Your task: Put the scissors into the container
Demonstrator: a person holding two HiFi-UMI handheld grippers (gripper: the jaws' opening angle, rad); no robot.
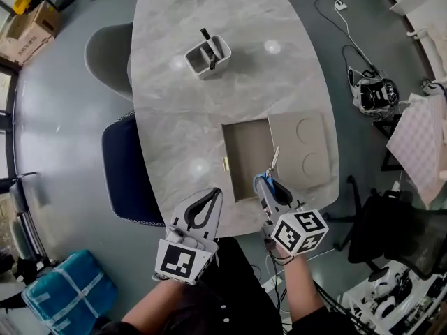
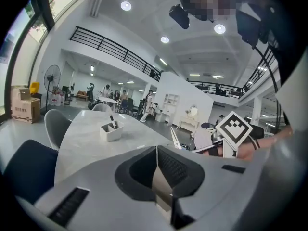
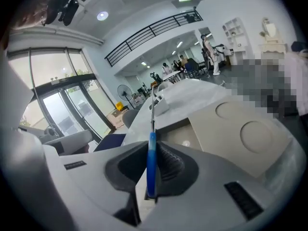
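My right gripper (image 1: 265, 180) is shut on the scissors (image 1: 272, 165) by their blue handle (image 3: 151, 160), the silver blades (image 3: 153, 107) pointing away from me. It hovers over the table's near edge beside a square recess (image 1: 246, 155). The white container (image 1: 208, 56), divided into compartments with dark items standing in it, sits far up the marble table (image 1: 209, 103); the same container (image 2: 111, 130) shows in the left gripper view. My left gripper (image 1: 214, 195) is shut with nothing between its jaws, held at the near table edge left of the right one.
A beige lid (image 1: 300, 149) with two round dimples lies right of the recess. A grey chair (image 1: 108, 54) and a dark blue chair (image 1: 126, 176) stand along the table's left side. Cables and gear (image 1: 374, 93) lie on the floor to the right.
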